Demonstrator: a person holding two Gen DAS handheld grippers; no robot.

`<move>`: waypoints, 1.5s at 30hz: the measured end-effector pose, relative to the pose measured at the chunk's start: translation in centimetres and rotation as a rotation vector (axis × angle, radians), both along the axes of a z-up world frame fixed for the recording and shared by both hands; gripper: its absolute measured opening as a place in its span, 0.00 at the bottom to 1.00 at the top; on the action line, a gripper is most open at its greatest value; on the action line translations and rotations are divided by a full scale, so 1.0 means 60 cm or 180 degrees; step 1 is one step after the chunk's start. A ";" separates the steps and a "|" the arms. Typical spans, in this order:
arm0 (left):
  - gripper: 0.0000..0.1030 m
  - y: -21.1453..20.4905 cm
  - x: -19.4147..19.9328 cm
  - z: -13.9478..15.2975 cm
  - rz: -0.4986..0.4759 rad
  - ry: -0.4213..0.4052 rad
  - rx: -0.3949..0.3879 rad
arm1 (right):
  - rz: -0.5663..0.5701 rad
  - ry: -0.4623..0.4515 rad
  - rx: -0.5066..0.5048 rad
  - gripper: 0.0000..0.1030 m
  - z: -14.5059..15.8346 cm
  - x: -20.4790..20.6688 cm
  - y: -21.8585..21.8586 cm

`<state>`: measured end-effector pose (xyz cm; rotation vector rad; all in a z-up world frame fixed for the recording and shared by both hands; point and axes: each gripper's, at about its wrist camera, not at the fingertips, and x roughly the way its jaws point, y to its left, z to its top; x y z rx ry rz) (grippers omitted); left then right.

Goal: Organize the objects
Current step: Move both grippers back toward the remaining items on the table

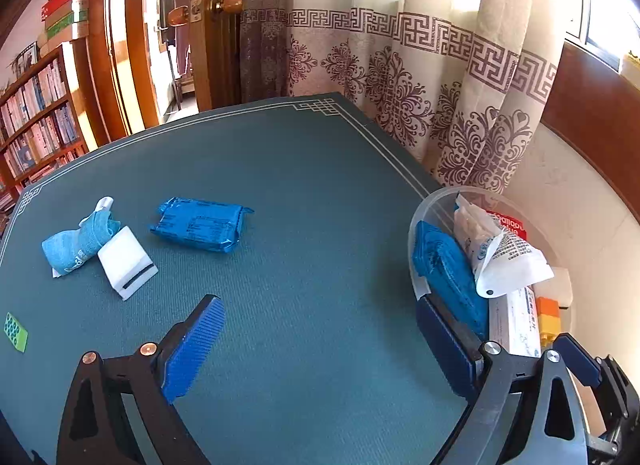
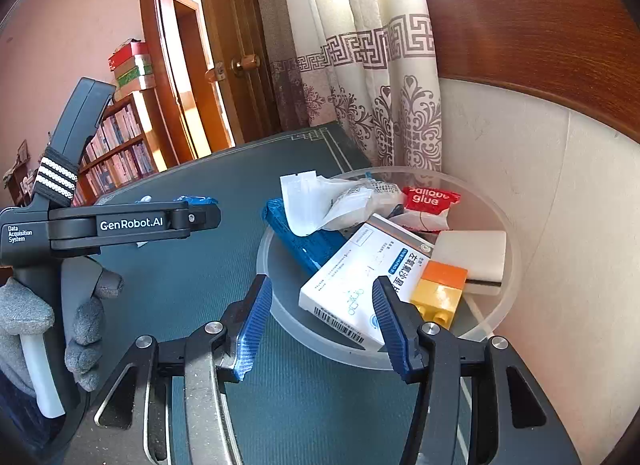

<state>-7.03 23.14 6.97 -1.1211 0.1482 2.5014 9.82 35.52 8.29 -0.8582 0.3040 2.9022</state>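
The blue foil packet (image 1: 202,228) lies flat on the green table (image 1: 304,185), well apart from the clear bowl (image 1: 416,285) — I judge it light, crinkly, a bit slippery, best pinched across its short width. My left gripper (image 1: 320,345) gapes wide, empty; my right gripper (image 2: 320,321) hangs part-open, holding nothing, at the bowl's near rim.

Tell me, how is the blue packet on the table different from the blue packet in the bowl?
The blue foil packet on the green table mat lies flat, alone. The blue foil packet in the clear round bowl leans on the bowl's rim, partly under a white bag. Both look alike.
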 end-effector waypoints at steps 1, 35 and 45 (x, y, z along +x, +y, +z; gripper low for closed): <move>0.96 -0.008 0.000 -0.002 0.0034 -0.0007 -0.0020 | 0.0018 0.0004 -0.0002 0.53 0.001 0.001 -0.007; 1.00 -0.278 -0.020 -0.041 0.1006 -0.0033 -0.0046 | 0.0775 -0.0472 0.0076 0.62 -0.038 -0.118 -0.202; 1.00 -0.403 -0.056 -0.049 0.1756 0.0017 -0.0141 | 0.0914 -0.0525 0.0117 0.62 -0.048 -0.183 -0.256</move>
